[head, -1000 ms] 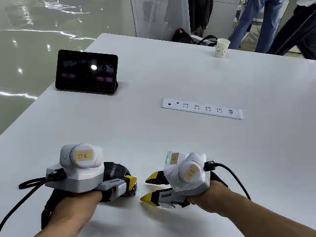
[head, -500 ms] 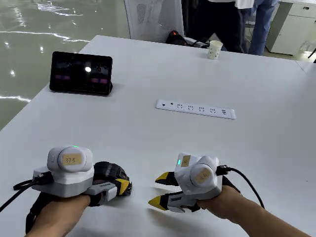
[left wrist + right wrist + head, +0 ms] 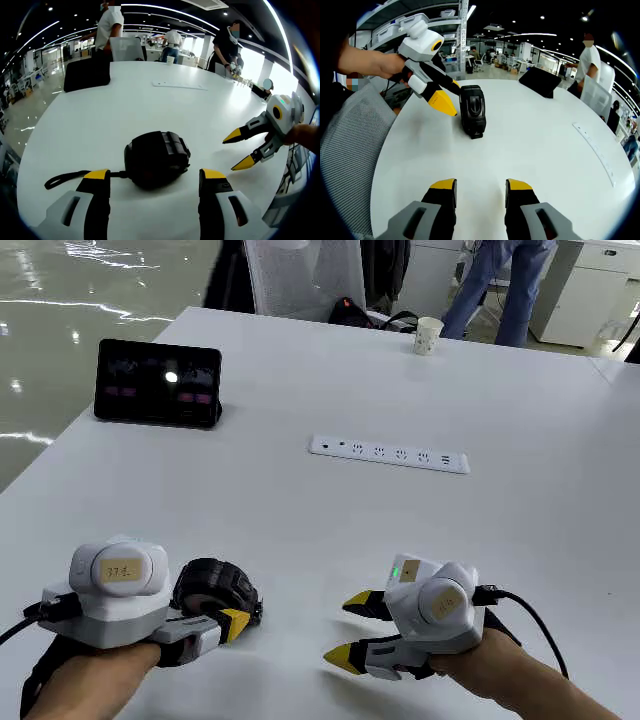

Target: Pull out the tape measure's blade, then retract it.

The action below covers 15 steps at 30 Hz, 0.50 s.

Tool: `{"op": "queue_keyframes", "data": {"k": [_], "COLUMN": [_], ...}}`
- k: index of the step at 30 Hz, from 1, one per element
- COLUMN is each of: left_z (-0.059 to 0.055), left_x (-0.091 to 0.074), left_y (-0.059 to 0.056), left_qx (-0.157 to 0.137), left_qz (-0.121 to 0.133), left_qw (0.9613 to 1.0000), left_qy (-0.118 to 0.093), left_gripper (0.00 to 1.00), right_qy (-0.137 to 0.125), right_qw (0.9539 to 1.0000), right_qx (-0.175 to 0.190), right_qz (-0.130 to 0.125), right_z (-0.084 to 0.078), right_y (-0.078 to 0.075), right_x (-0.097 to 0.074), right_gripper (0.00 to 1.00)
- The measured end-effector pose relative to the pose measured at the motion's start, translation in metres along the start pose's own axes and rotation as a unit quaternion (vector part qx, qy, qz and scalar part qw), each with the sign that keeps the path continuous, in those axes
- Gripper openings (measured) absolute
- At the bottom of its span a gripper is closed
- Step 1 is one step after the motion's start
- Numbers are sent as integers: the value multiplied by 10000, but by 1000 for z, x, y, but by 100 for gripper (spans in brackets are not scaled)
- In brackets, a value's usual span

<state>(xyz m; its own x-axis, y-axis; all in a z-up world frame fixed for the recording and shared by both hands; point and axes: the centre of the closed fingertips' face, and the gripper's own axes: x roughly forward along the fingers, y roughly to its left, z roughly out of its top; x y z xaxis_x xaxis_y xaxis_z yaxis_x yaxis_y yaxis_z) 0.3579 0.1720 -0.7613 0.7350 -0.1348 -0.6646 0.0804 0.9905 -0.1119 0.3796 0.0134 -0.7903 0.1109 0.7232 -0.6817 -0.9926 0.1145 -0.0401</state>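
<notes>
- Since a second ago, the right gripper (image 3: 340, 630) has drawn away from the tape measure (image 3: 213, 588), and its yellow tips are now well apart from it.
- On the white table (image 3: 300, 510), I take the power strip (image 3: 388, 453) as my mark. The tape measure lies well on the near side of it, out past its left end.
- My left gripper (image 3: 155, 175) is on that same near-left side of the power strip. Its jaws are spread, with the black case between and just ahead of the tips. I cannot tell whether either jaw touches the case.
- From the left gripper view, a black strap (image 3: 60, 179) trails from the case toward the left jaw.
- My right gripper is on the near side of the power strip, roughly opposite its middle. Its jaws are parted with nothing between them, and they point toward the tape measure.
- Left of the power strip stands a dark tablet (image 3: 158, 383), and a paper cup (image 3: 428, 335) sits on the strip's far side.
</notes>
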Motion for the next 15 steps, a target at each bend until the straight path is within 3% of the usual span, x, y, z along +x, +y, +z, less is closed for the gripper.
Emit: {"op": "queue_keyframes", "data": {"k": [15], "left_z": [-14], "left_x": [-8], "left_y": [-1], "left_qx": [386], "left_qz": [-237], "left_qw": [9990], "left_qy": [-8], "left_gripper": [72], "right_qy": [-114], "right_qw": [9978], "right_qx": [503], "right_qz": [-407], "right_z": [-19], "right_y": [-4], "right_x": [-26], "right_gripper": [48]}}
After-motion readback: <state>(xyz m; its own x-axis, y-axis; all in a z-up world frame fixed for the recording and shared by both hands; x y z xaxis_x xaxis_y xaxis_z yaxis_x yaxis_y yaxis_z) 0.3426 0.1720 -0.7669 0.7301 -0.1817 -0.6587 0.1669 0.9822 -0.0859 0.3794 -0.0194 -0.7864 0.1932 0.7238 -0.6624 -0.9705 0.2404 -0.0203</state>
